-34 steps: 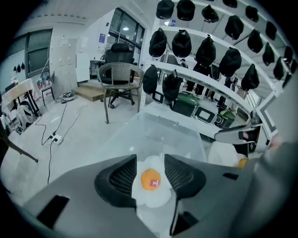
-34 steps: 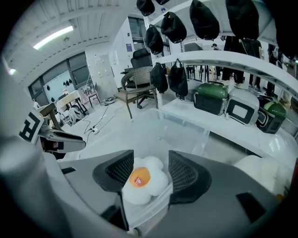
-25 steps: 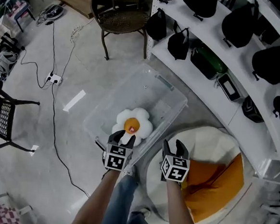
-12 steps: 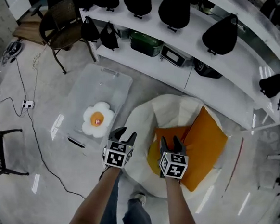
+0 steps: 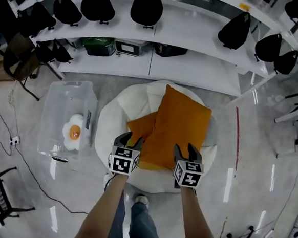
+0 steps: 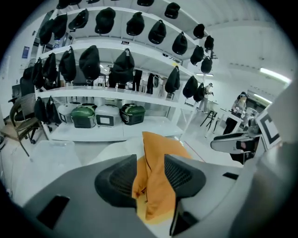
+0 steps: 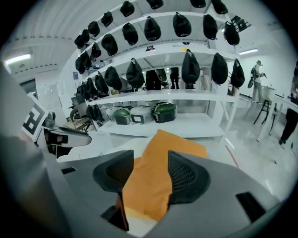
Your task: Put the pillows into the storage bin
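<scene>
Though only head view shows egg pillow (image 5: pixel 74 132) in bin (image 5: pixel 63 94), both grippers' fingers (image 6: pixel 116 179) (image 7: pixel 184 179) parted, empty, near orange pillow (image 5: pixel 179 123).

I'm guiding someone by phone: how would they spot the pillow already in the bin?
In front of the left part of the long white shelving stands a clear storage bin on the floor. Inside lies the fried-egg pillow: scalloped white with an orange yolk, unlike the plain orange pillows on the round white cushion beside it.

Orange pillow (image 5: pixel 182 123); white cushion (image 5: pixel 110 123); flower pillow (image 5: pixel 73 132) white, yellow centre with perhaps a reddish dot; clear storage bin (image 5: pixel 55 101).
</scene>
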The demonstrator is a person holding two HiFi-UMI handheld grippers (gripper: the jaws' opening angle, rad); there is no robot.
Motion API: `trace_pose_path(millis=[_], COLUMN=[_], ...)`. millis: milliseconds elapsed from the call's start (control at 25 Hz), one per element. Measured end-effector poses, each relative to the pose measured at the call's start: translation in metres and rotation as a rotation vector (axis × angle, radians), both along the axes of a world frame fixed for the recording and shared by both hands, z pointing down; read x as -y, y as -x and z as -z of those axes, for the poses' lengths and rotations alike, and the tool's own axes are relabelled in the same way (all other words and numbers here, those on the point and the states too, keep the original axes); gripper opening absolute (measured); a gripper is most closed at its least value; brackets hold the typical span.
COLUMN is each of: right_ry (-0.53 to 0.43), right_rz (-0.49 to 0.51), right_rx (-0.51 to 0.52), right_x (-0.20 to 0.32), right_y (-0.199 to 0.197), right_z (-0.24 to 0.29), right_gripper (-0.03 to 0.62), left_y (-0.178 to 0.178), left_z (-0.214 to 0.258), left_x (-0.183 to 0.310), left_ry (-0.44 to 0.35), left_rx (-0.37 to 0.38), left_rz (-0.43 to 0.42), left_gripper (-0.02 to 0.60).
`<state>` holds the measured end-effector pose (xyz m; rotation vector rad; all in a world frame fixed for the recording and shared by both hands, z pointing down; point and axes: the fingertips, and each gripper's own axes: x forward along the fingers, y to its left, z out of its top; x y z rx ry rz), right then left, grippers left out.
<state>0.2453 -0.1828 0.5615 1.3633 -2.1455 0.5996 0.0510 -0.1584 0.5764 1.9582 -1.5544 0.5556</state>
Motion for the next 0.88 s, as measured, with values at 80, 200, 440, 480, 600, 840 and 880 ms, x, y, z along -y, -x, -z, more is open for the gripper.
trace_pose_path(millis=[80, 200, 440, 480, 600, 840, 880], right_ry=[0.008, 0.014, 0.012, 0.011, 0.009, 0.043, 0.050], right_rz=[-0.049, -0.113, -0.187, -0.197, -0.239, -0.265, -0.264], right_rx=[0.000, 0.012, 0.019, 0.015, 0.021, 0.036, 0.038], right_x=[-0.003, -0.005, 0.001, 0.001, 0.005, 0.016, 0.020], right_y=[-0.027, -0.056, -0.083, -0.086, -0.096, -0.122, -0.127], right_z=[-0.002, -0.007, -0.015, -0.017, -0.023, -0.048, -0.054], right_gripper=[0.219, 0.219, 0.219, 0.219, 0.219, 0.219, 0.219], left_y=[-0.021, -0.044, -0.064, -0.067, -0.077, -0.091, -0.094], left_z=[0.001, -0.005, -0.021, -0.024, -0.034, -0.061, -0.066], left_x=[0.008, 0.018, 0.034, 0.036, 0.041, 0.050, 0.052], left_ry=[0.001, 0.010, 0.034, 0.038, 0.049, 0.093, 0.101], left_rx=[0.004, 0.002, 0.009, 0.008, 0.013, 0.017, 0.018], left_rz=[-0.039, -0.090, -0.174, -0.186, -0.225, -0.232, -0.229], left_gripper=[0.190, 0.190, 0.192, 0.193, 0.196, 0.204, 0.206])
